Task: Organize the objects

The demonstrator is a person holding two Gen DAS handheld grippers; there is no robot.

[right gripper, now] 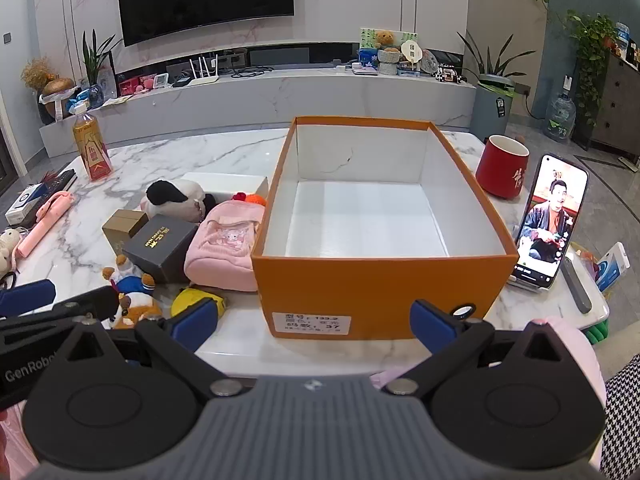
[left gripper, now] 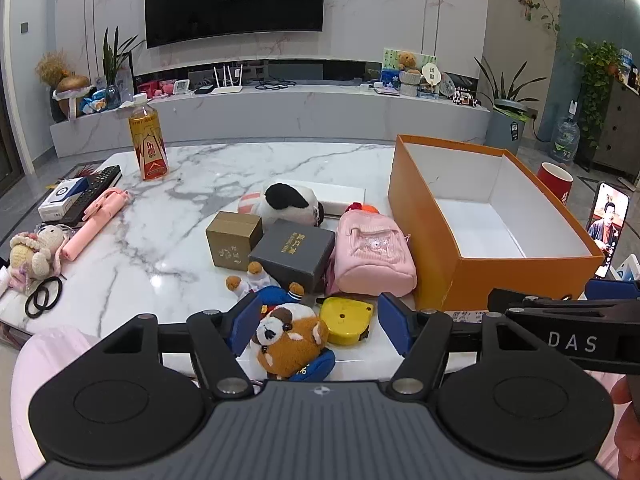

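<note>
Flanking a plush dog (left gripper: 290,340) half hidden behind its body, the left gripper (left gripper: 318,326) gapes; at 3 o'clock, the right gripper (right gripper: 314,322), fingers spread, faces the orange box (right gripper: 376,292).

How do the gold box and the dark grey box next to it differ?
The gold box is tan-gold with a small pale mark on its front; the dark grey box is charcoal with gold lettering on its lid. The gold box looks smaller and sits farther left; the dark grey box is turned at an angle beside the pink backpack. Both are closed and rest on the marble table.
</note>
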